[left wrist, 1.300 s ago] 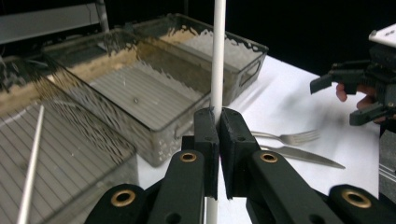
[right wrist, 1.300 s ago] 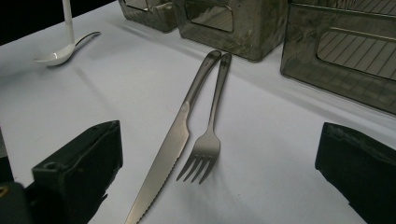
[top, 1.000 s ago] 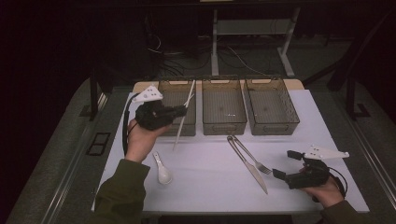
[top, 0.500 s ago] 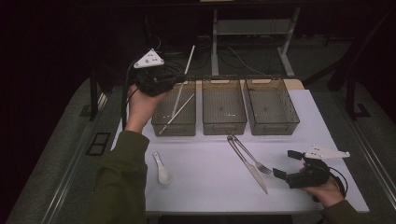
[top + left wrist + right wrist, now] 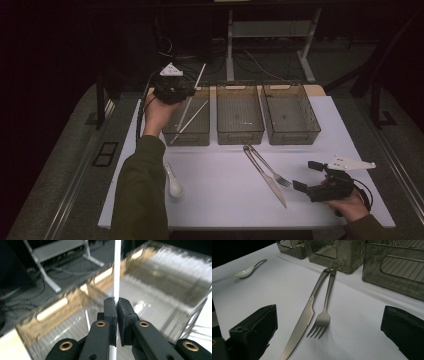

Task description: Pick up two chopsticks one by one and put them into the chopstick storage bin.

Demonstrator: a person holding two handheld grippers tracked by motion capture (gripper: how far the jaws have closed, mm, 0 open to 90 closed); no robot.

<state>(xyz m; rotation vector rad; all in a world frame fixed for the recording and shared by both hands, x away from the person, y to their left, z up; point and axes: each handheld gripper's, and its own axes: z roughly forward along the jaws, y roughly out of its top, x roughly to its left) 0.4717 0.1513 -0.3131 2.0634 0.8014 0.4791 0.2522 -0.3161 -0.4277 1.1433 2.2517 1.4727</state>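
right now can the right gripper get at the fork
Probably yes: the right gripper is open and faces the fork, which lies beside the knife on the table, with bare table between them.

A white counter (image 5: 225,200) carries 3 smoky clear bins (image 5: 240,112) in a row along its far side. A white spoon (image 5: 173,182) lies near the left edge. A knife (image 5: 267,175) and fork (image 5: 274,172) lie side by side, handles touching, in front of the middle bin. 1 white chopstick (image 5: 190,121) rests slanted in the leftmost bin
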